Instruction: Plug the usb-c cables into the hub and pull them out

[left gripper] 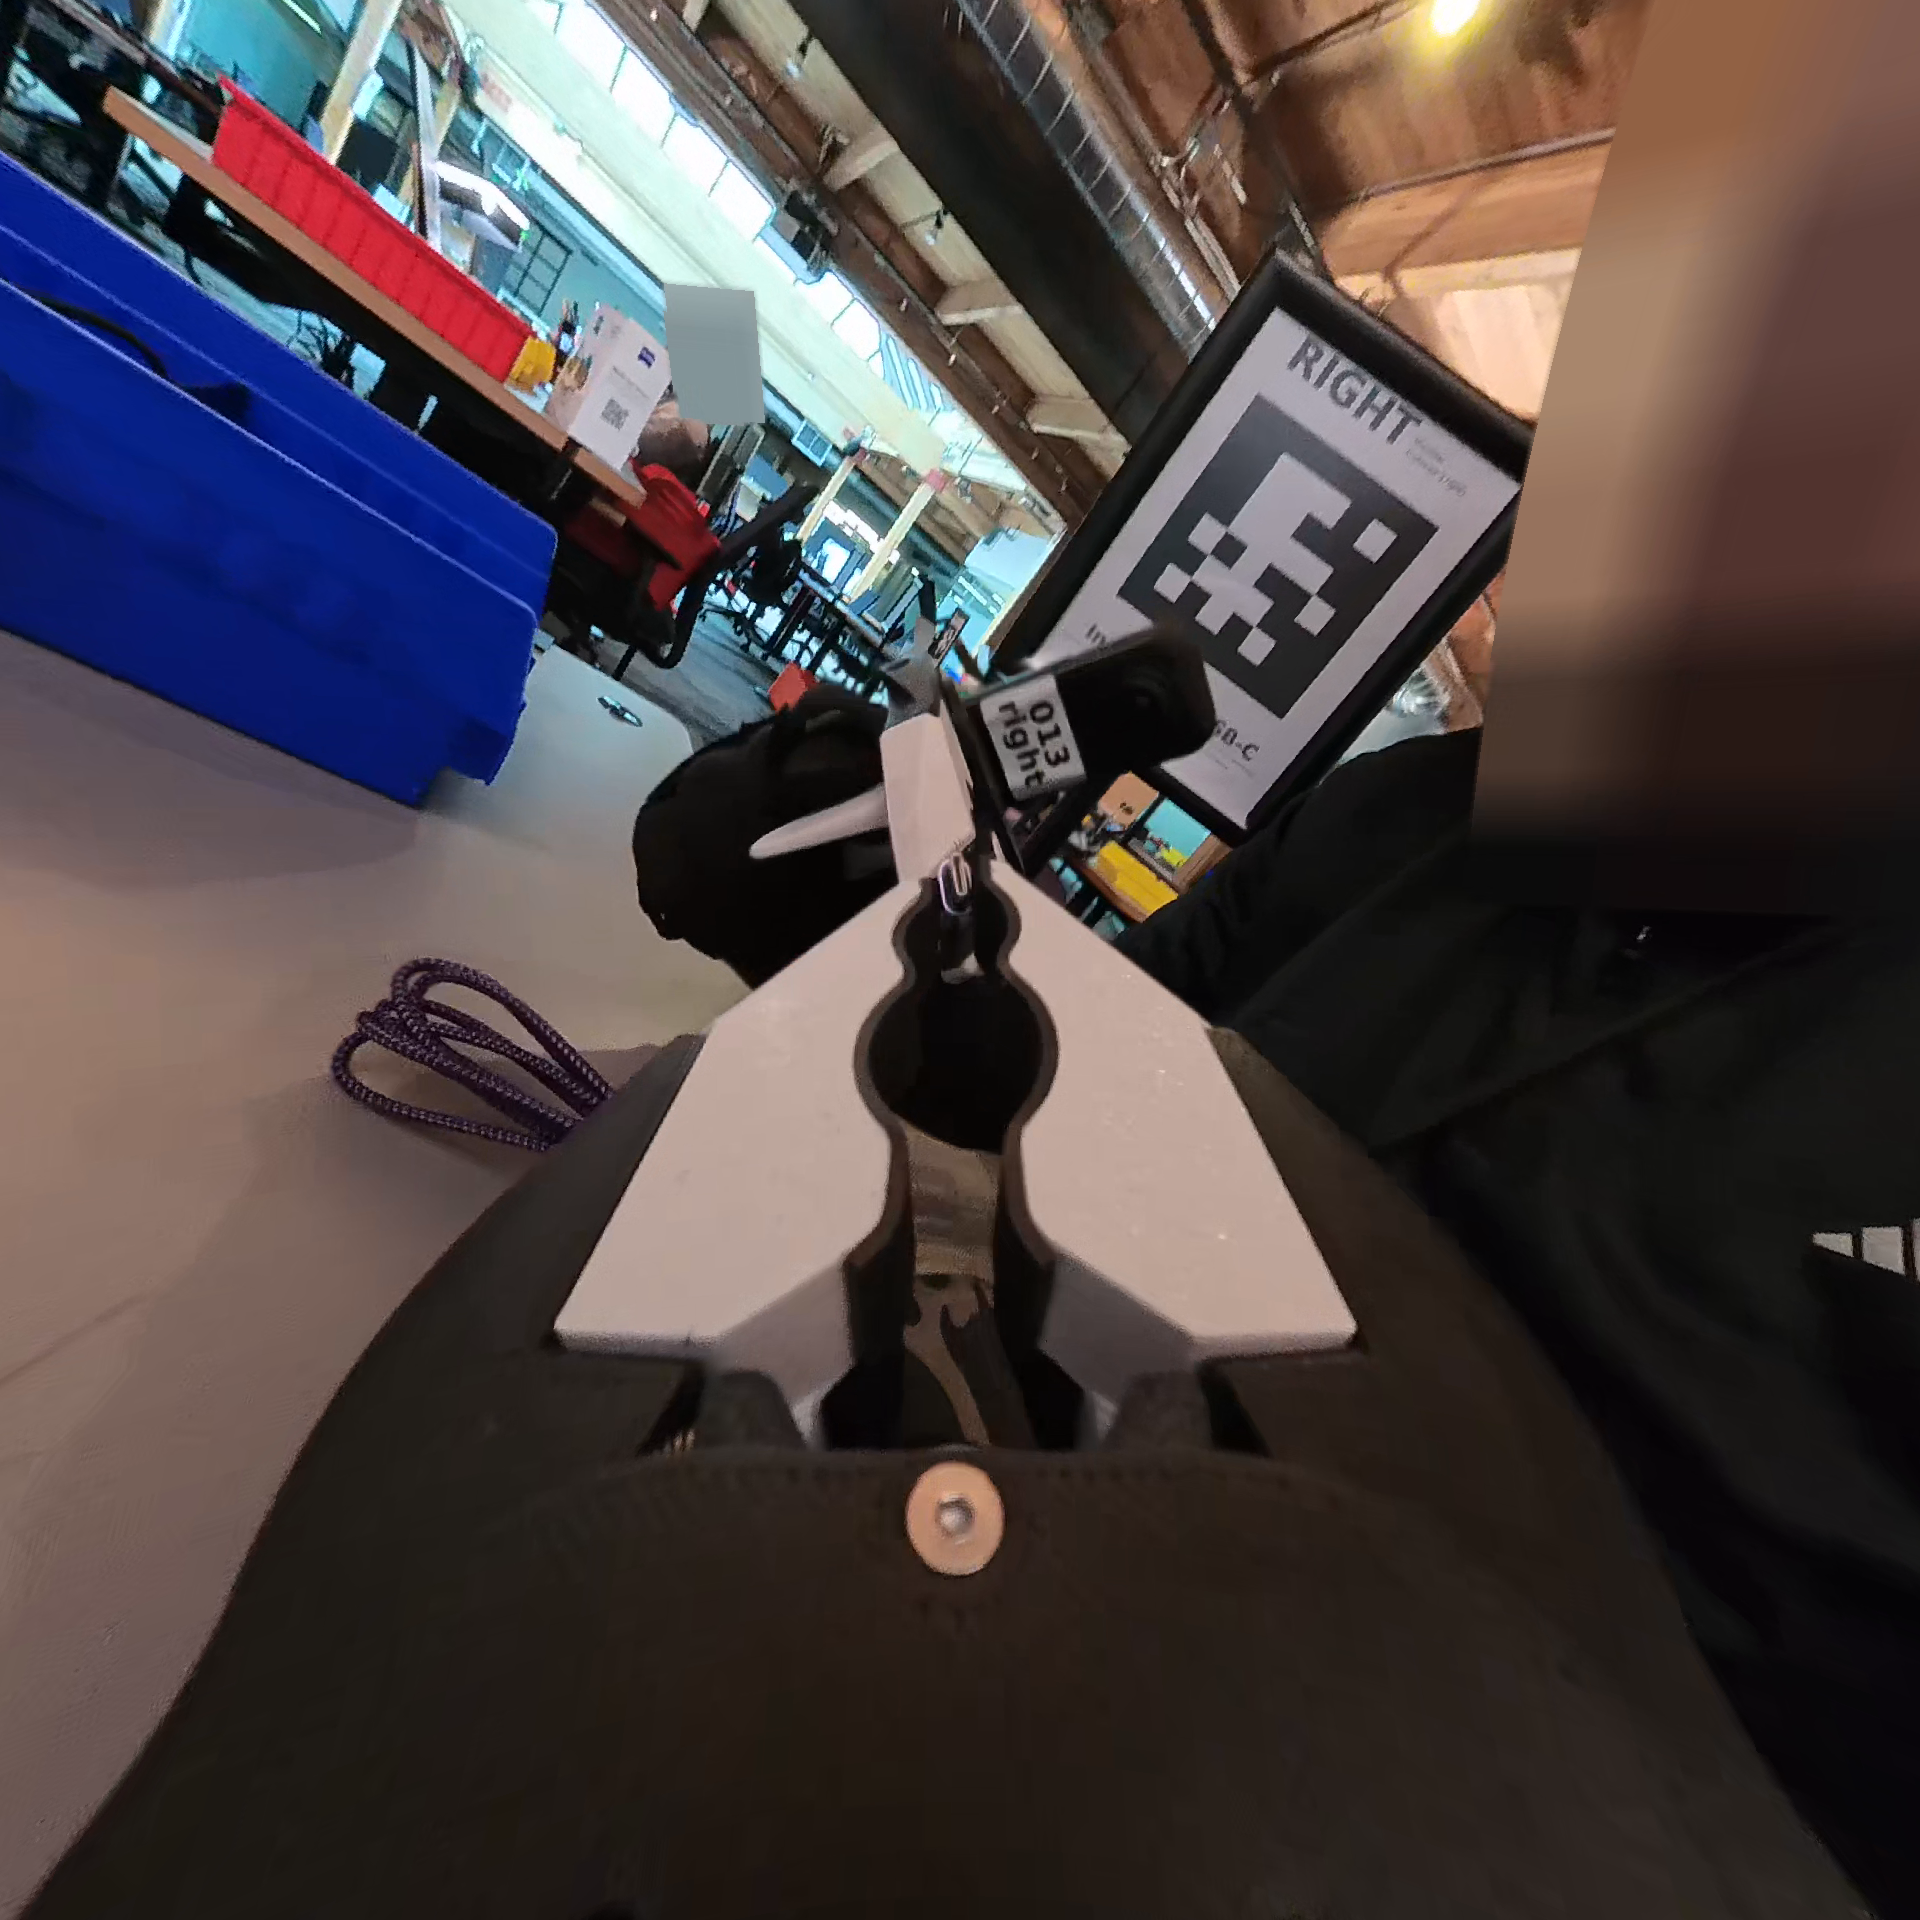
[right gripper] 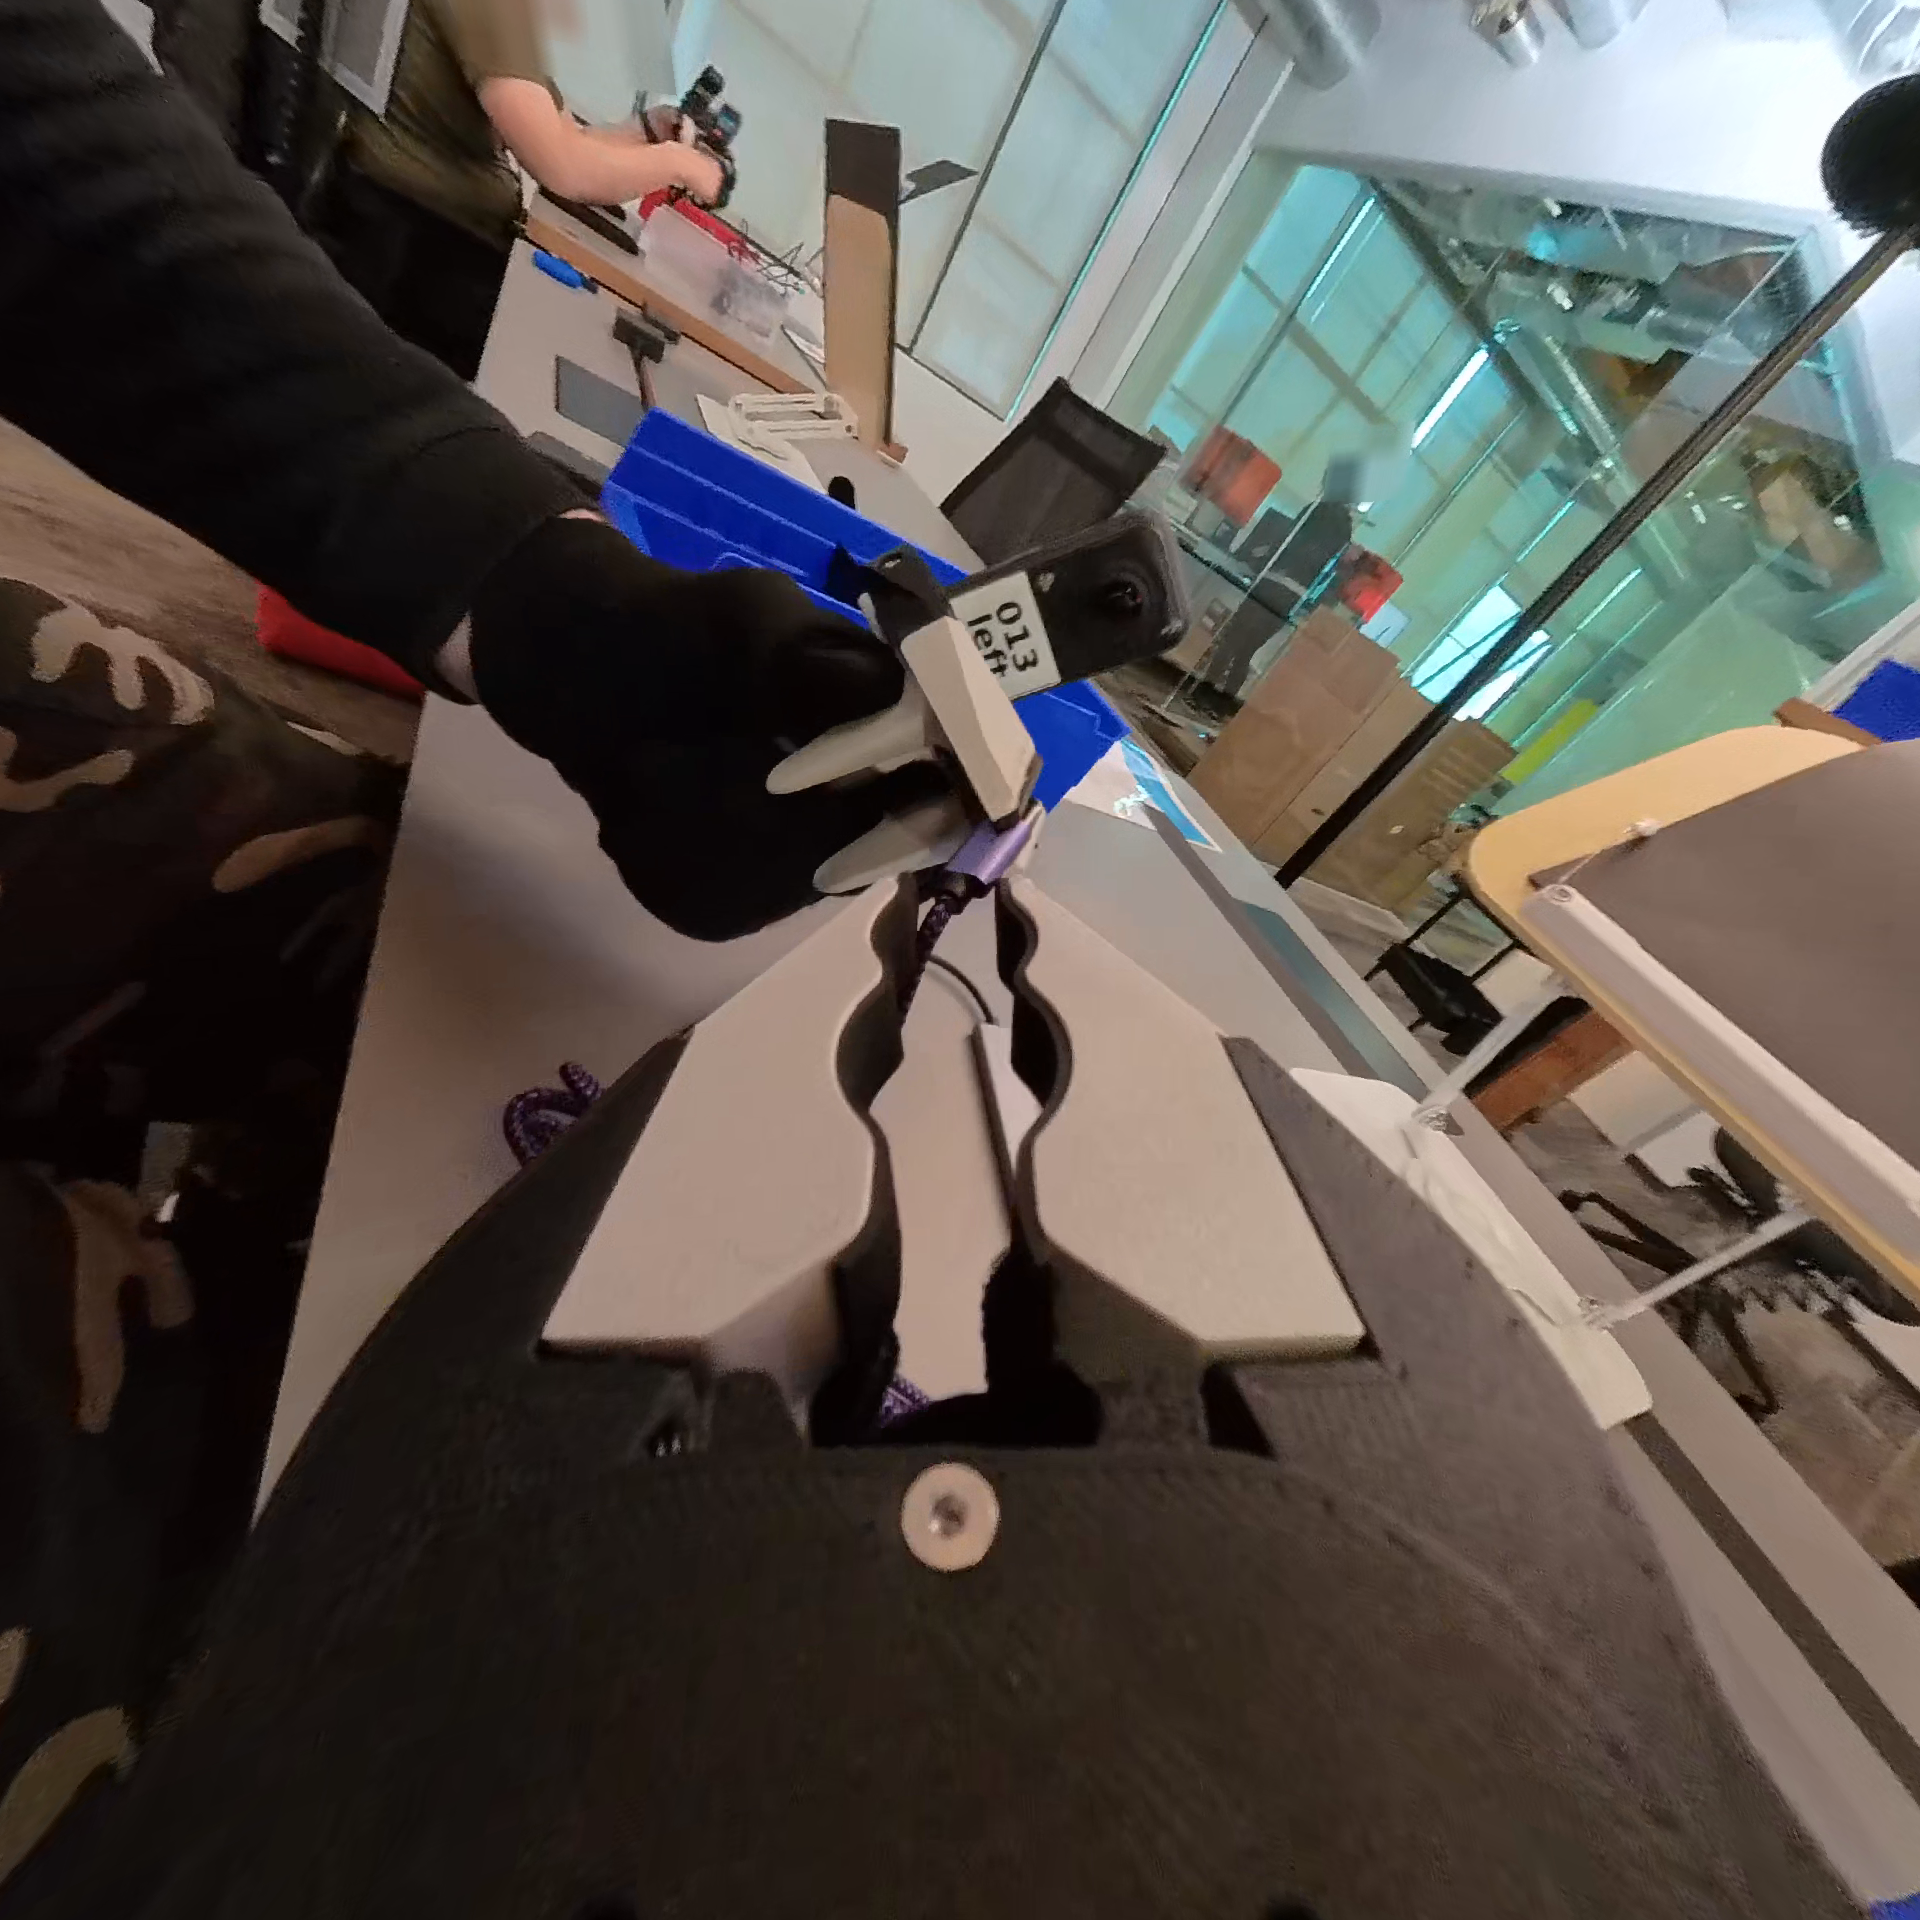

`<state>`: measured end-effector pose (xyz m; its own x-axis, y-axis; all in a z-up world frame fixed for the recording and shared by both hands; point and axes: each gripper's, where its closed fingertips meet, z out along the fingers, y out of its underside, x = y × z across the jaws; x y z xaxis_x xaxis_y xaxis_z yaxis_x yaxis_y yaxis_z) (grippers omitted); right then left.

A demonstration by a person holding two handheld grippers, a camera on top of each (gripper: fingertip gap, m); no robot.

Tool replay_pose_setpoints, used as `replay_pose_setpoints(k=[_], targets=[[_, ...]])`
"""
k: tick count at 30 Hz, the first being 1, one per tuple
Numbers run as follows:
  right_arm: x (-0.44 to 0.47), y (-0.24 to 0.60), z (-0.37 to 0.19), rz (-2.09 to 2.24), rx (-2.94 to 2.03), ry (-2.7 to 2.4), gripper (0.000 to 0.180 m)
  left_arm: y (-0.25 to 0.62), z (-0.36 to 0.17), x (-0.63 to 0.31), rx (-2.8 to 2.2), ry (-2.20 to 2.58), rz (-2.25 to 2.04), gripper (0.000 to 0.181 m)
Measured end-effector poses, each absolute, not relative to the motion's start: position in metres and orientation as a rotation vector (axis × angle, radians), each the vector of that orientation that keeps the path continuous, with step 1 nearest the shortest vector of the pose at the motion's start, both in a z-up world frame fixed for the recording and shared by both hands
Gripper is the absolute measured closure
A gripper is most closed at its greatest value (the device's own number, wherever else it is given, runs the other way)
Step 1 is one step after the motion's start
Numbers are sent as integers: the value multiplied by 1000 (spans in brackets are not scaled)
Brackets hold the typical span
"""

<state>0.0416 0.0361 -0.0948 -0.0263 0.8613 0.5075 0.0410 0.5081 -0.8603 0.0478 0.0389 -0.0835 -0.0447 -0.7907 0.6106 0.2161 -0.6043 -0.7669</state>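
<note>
My right gripper (right gripper: 940, 899) is shut on a purple braided USB-C cable (right gripper: 928, 951) just behind its purple plug (right gripper: 992, 854). The plug sticks out past the tips and touches the fingertips of my left gripper (right gripper: 966, 831), which a black-gloved hand (right gripper: 675, 727) holds. In the left wrist view my left gripper (left gripper: 956, 904) is shut. A grey metal piece (left gripper: 945, 1195), apparently the hub, is clamped deep between its fingers. The plug's silver tip (left gripper: 951, 883) shows at its fingertips, where my right gripper (left gripper: 956, 847) meets it. The rest of the cable lies coiled (left gripper: 468, 1070) on the grey table (left gripper: 208, 1039).
A blue bin (left gripper: 239, 540) stands on the table at the left and shows behind the left gripper (right gripper: 727, 509). A framed marker sign (left gripper: 1278, 561) stands at the right. The person's dark jacket (left gripper: 1558, 1143) is close on the right. Another person works at a far table (right gripper: 582, 156). Less than 4 cm separates the two grippers' tips.
</note>
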Motion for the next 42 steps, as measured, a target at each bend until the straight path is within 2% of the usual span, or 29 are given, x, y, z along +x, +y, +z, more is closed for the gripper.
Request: replay_pose_setpoints(k=[10, 31, 33, 38, 42], targets=[[30, 54, -96, 514, -888, -1291, 170, 54, -89, 40, -1445, 346, -1811, 177], [26, 62, -109, 491, -904, -1336, 172, 65, -106, 38, -1502, 24, -1948, 176], [28, 64, -109, 513, -913, -1333, 172, 72, -109, 32, -1554, 12, -1849, 161], [38, 78, -115, 571, -976, -1330, 172, 86, -136, -1, -1874, 216, -1259, 164], [47, 95, -118, 603, -1047, -1288, 172, 101, -165, -33, -2123, 554, -658, 157]])
